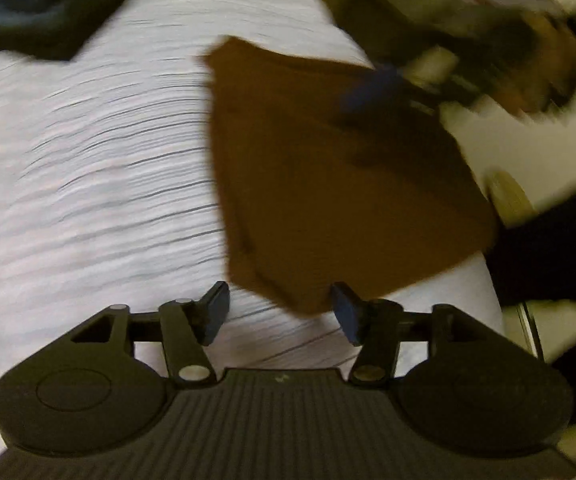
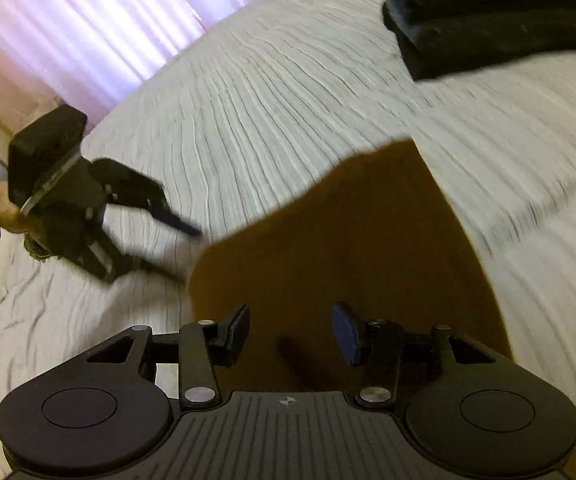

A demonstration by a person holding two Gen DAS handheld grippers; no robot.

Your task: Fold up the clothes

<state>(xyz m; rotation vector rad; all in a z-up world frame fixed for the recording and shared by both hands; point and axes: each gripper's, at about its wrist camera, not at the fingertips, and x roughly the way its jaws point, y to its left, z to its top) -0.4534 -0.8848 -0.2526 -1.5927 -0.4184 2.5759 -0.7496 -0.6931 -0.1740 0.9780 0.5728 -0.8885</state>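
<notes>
A folded brown garment (image 1: 328,184) lies flat on the white ribbed bedspread (image 1: 88,152). My left gripper (image 1: 280,312) is open and empty, its fingertips just short of the garment's near corner. In the left wrist view the right gripper (image 1: 388,92) shows blurred over the garment's far side. In the right wrist view the brown garment (image 2: 348,248) fills the middle, and my right gripper (image 2: 290,332) hovers open over its near part, holding nothing. The left gripper (image 2: 156,240) shows at the left, open, beside the garment's edge.
A stack of folded dark clothes (image 2: 488,16) sits on the bedspread (image 2: 248,100) at the far right; it also shows in the left wrist view (image 1: 40,12). A pale curtain (image 2: 80,28) hangs beyond the bed. The bed's edge and floor (image 1: 528,148) lie to the right.
</notes>
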